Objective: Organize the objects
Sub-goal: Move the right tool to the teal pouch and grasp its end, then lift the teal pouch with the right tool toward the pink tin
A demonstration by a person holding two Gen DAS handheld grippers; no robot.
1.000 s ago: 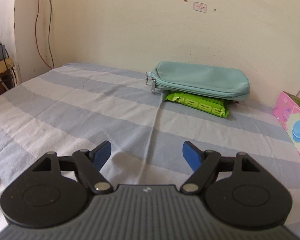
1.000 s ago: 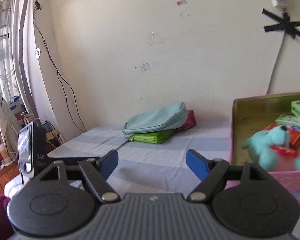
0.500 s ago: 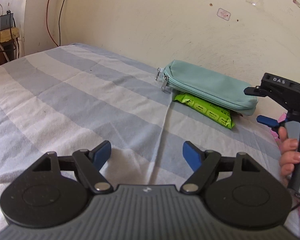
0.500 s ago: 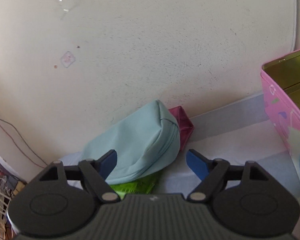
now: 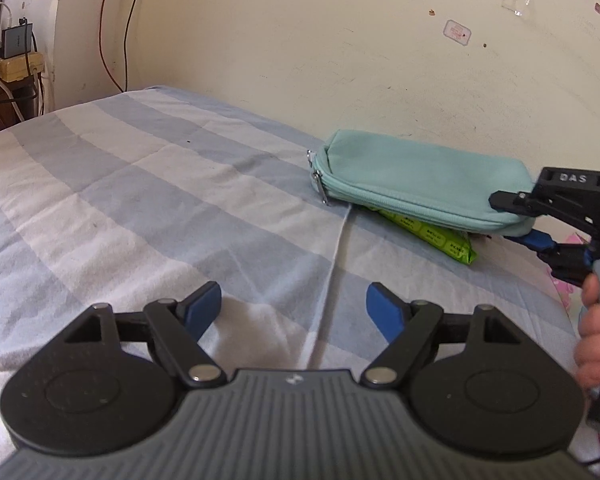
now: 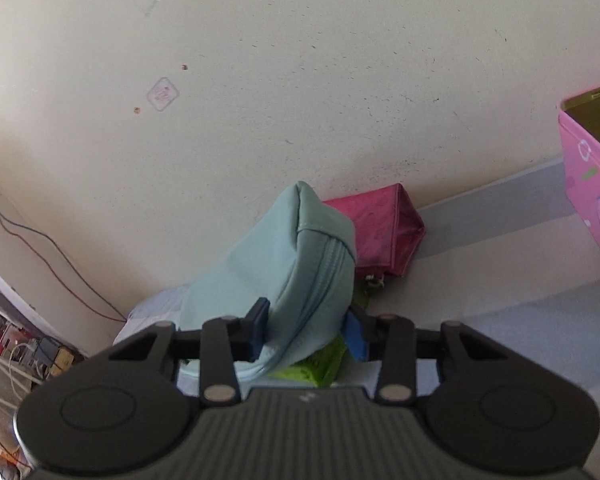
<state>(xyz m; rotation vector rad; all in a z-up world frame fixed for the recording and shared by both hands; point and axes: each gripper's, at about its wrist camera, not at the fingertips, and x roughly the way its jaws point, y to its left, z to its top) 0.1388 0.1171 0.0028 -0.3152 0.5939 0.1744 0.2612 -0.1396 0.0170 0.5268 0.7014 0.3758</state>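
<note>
A teal zip pouch (image 5: 412,184) lies on a green packet (image 5: 440,238) by the wall, on the striped bed sheet (image 5: 140,184). My right gripper (image 5: 512,220) has come in at the pouch's right end, and a hand (image 5: 596,336) grips its handle. In the right wrist view the right gripper (image 6: 306,332) is closing, with its blue pads pressing both sides of the pouch (image 6: 292,272); the green packet (image 6: 320,364) shows beneath. My left gripper (image 5: 294,308) stands open over the sheet, short of the pouch, with nothing between its fingers.
A magenta box (image 6: 384,232) sits against the wall behind the pouch. An open pink tin (image 6: 592,184) stands to the right. Cables and a power adapter (image 5: 16,40) are past the bed's far left corner. The wall runs close behind the pouch.
My right gripper swung left from the pink tin, came up to the teal pouch's end and its jaws narrowed onto it. The left gripper rolled slightly and stayed open in place.
</note>
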